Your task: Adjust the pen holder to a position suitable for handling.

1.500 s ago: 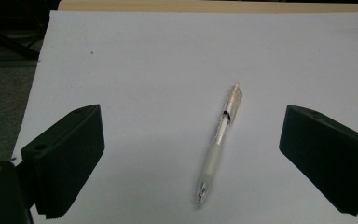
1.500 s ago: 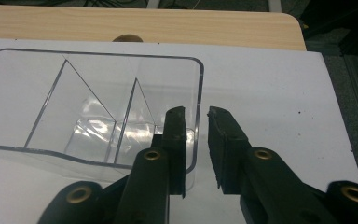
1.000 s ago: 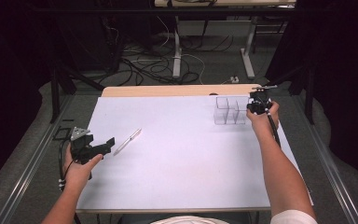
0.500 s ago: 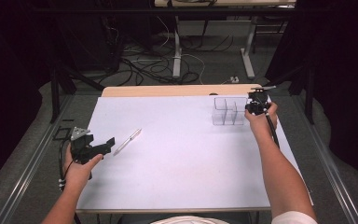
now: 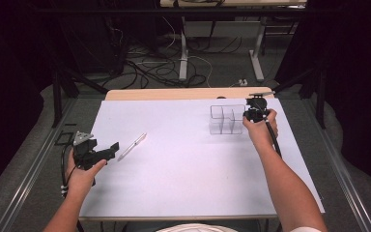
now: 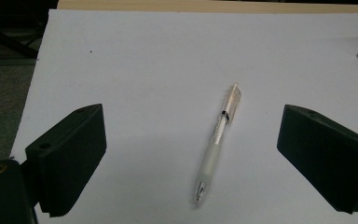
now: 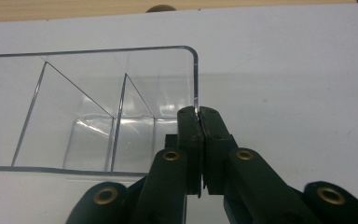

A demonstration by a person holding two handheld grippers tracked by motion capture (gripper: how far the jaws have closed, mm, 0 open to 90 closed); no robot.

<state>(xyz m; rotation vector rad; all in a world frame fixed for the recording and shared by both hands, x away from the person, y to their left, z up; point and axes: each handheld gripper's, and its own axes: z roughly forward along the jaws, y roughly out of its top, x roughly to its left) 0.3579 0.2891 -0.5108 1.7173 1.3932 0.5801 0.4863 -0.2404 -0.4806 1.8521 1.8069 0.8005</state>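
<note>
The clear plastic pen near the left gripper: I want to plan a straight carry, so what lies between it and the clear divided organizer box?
Nothing: in the high view, only bare white table surface stretches between the clear plastic pen and the clear divided organizer box.

The high view is looking forward and down from above the person's side of the table (image 5: pixel 183 188), far enough back to be taking in the whole white top, both forearms and the floor beyond. The left gripper view is riding on the left tool (image 6: pixel 191 158), looking low and close along its jaws across the table at the pen (image 6: pixel 216 142), which the high view is also showing (image 5: pixel 132 146). The right gripper view is sitting very near the clear organizer (image 7: pixel 98 107), sharing that box (image 5: pixel 227 119) and the right tool (image 5: pixel 253 115) with the high view.
</note>
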